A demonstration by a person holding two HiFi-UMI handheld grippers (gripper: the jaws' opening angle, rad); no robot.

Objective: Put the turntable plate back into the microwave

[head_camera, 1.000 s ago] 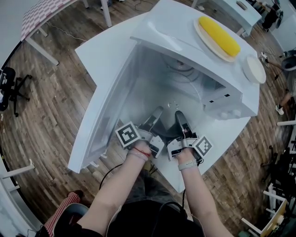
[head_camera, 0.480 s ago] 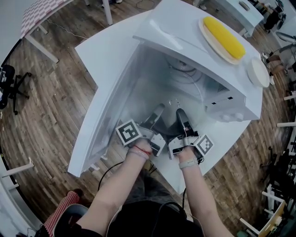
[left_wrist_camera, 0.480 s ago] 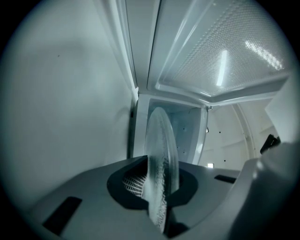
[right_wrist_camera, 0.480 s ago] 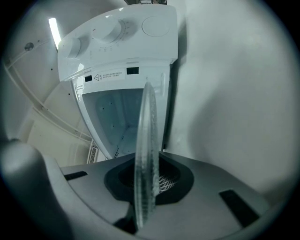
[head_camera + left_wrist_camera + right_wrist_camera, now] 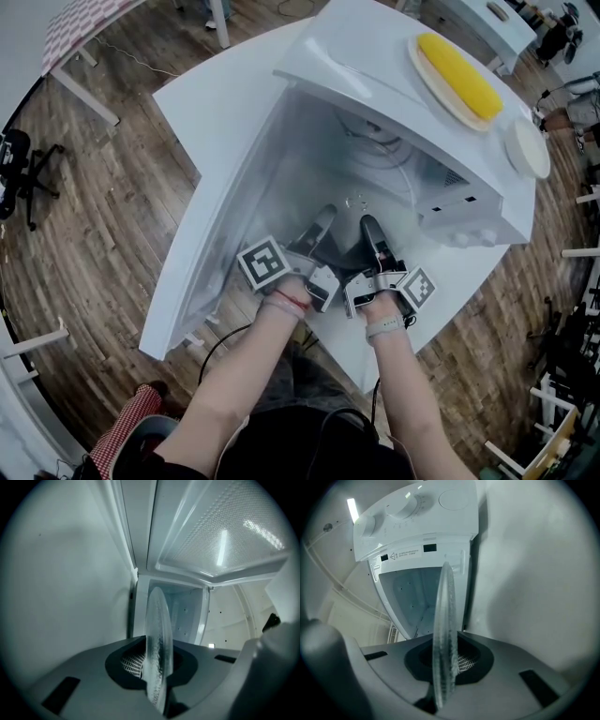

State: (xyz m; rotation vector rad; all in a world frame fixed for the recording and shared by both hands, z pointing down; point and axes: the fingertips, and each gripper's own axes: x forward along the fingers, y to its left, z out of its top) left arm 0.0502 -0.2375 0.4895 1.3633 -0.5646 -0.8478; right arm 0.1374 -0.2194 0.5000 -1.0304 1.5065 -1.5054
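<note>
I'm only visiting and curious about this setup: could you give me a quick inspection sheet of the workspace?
Surface: white table, carrying an open microwave.
Job's things: glass turntable plate, held at the microwave's open front.
Clutter: corn on a dish and a white disc, atop the microwave.
Tongs: left tongs and right tongs both shut on the plate.
Cables: black cable below the table edge.
Surroundings: wooden floor, other tables.

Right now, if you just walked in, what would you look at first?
Probably the big white microwave in the middle, its door wide open. At its mouth, the left gripper and right gripper each pinch the clear glass turntable plate. A bright yellow corn cob lies on a dish on top of the microwave.
</note>
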